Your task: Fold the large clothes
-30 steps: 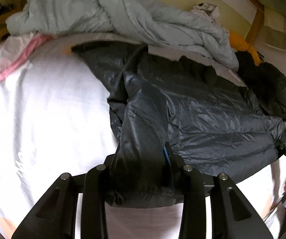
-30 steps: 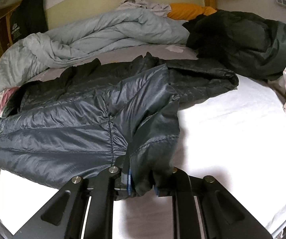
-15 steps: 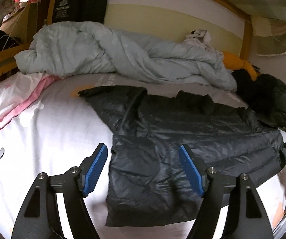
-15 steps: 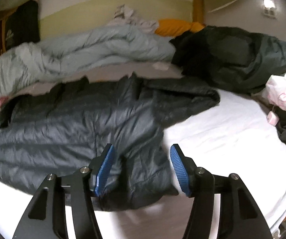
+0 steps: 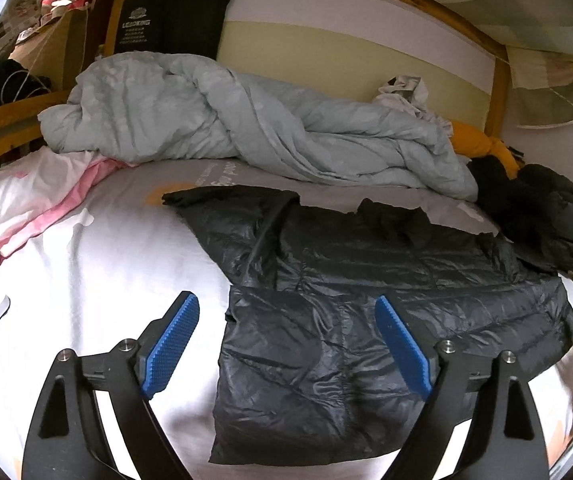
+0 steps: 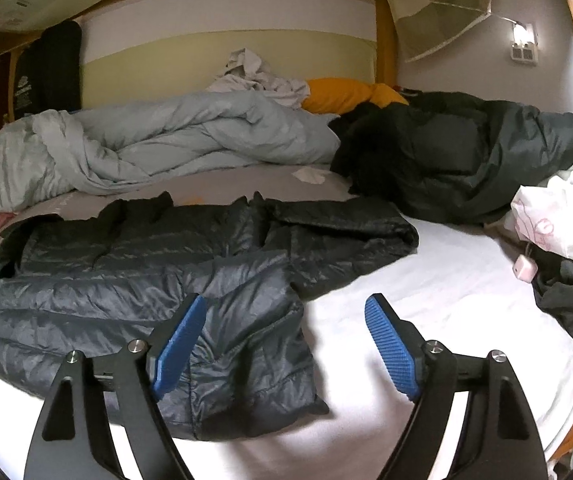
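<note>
- We are looking along a bed under a wooden bunk frame, its white sheet (image 5: 98, 264) crowded at the far side by a rumpled pale-blue duvet (image 5: 254, 128) and a second dark coat (image 6: 466, 160) heaped toward the right.
- The black puffer jacket (image 5: 366, 264) lies flat across the middle of the sheet, its long axis running side to side across both views, collar toward the duvet and hem toward us.
- We judge the fold as only begun: both sleeves lie turned in over the body (one near each gripper), while the body itself is unfolded.
- Our left gripper (image 5: 286, 340) hangs above its sleeve, jaws opening, pads touching no fabric.
- Our right gripper (image 6: 286, 344) likewise: jaws opening, nothing pinched, sleeve below.
- Left to do, as we read it: doubling the body over.
</note>
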Demonstrator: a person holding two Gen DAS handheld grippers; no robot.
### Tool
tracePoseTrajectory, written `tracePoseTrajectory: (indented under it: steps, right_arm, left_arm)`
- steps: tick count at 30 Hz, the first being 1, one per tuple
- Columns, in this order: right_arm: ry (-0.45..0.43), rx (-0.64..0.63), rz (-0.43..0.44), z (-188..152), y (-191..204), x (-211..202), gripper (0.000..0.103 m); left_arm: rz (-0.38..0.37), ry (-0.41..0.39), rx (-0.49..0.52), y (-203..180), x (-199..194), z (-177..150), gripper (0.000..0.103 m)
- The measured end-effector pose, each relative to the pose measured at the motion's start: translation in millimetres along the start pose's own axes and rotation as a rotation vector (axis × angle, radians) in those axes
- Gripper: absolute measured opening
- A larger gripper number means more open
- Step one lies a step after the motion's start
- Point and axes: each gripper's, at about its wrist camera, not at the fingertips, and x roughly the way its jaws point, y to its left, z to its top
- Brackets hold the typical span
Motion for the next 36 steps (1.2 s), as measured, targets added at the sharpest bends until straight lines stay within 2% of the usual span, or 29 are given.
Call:
tracePoseTrajectory:
  steps: [11, 15, 19, 21, 25, 28, 30, 33, 36]
  right_arm:
    - [-0.008, 0.057, 0.0, 11.0, -16.3, -4.3, 0.084]
    - [-0.028, 0.128, -0.012, 26.7, -43.9, -12.0, 0.084]
    - [0.0, 0.213, -0.001, 39.7, -78.0, -5.3, 0.084]
    - [0.046, 0.243, 0.026, 44.9, -93.0, 9.8, 0.084]
    - [0.116, 0.222, -0.016, 57.0, -105.2, 47.4, 0.084]
    - [0.181, 0.089, -0.019, 72.3, -92.2, 82.4, 0.084]
    - [0.234, 0.037, 0.025, 83.7, -79.8, 106.8, 0.084]
    - [0.267, 0.063, 0.078, 98.0, -64.3, 138.0, 0.084]
    - [0.355, 0.05, 0.11, 104.6, -44.5, 183.3, 0.084]
  left_arm:
    - [0.002, -0.027, -0.002, 1.5, -2.8, 2.9, 0.089]
    - [-0.003, -0.007, -0.012, 0.0, 6.8, 5.3, 0.089]
    - [0.011, 0.009, -0.011, -6.2, 17.9, 4.9, 0.089]
    - [0.019, 0.02, -0.007, -8.5, 23.5, 4.1, 0.089]
    - [0.068, 0.05, 0.023, -13.1, 33.5, -1.8, 0.089]
    - [0.082, 0.067, 0.026, -13.5, 39.7, -5.6, 0.089]
    - [0.077, 0.068, 0.018, -13.9, 43.2, -5.2, 0.089]
    - [0.071, 0.079, 0.018, -17.1, 56.8, 2.4, 0.089]
    - [0.114, 0.085, 0.034, -18.3, 70.3, 4.5, 0.089]
